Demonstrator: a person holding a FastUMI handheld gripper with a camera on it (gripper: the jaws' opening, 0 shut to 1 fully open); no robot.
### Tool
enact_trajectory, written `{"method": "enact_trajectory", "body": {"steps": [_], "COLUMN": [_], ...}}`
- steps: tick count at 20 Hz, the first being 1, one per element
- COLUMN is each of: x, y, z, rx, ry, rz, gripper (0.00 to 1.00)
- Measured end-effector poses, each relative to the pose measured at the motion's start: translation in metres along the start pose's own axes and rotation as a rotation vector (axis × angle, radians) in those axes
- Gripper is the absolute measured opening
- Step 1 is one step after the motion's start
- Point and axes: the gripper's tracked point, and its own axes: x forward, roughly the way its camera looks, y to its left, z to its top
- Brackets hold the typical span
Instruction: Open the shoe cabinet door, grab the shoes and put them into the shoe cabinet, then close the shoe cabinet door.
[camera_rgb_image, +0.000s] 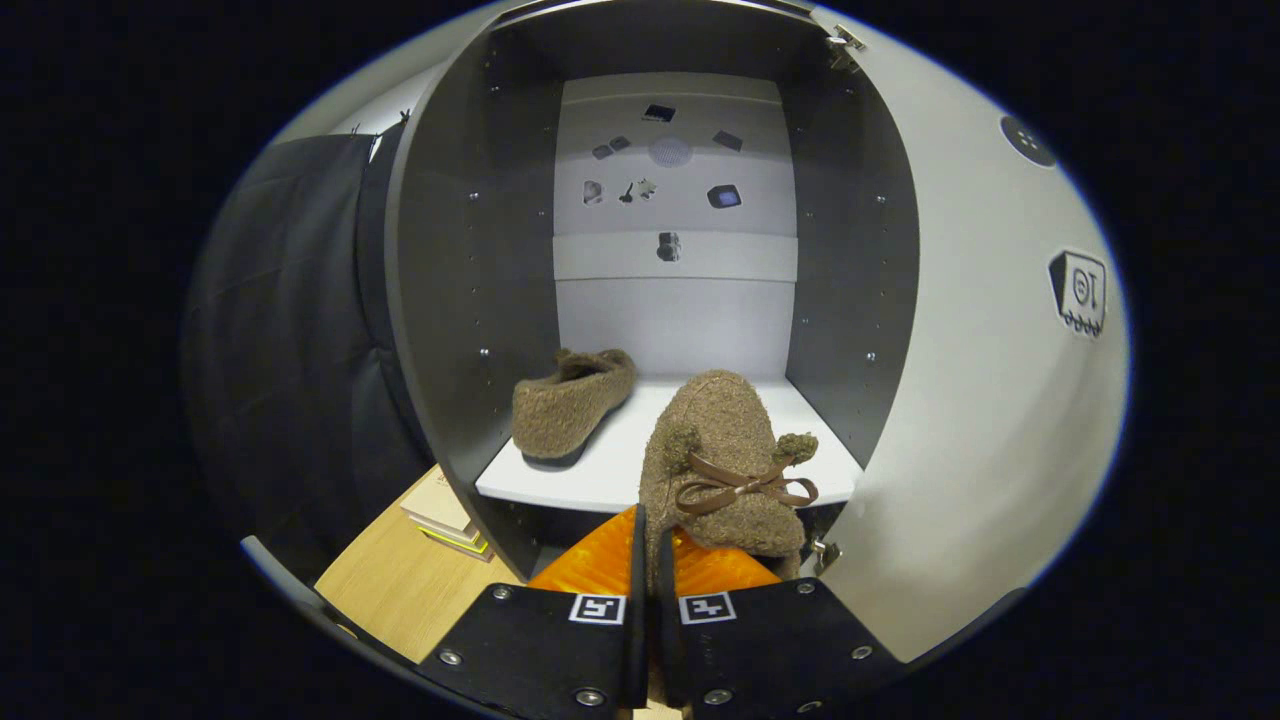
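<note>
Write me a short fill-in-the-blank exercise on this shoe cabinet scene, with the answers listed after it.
1. The cabinet door stands ____.
2. One shoe lies on the white ____ inside the cabinet.
3. The gripper has its fingers nearly closed, holding the second shoe by its ____ end.
4. The held shoe carries a brown ____ on top.

Missing words: open; shelf; heel; bow
</note>
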Motion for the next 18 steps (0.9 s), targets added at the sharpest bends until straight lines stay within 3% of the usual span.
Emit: {"method": "enact_trajectory", "body": {"steps": [9,18], "x": [0.085,0.160], "y": [-0.031,-0.044], "z": [0.052,0.058], "rx": [-0.037,-0.053], "ry": [-0.014,0.050], "rz": [-0.031,-0.035], "gripper": [0.05,0.06]}}
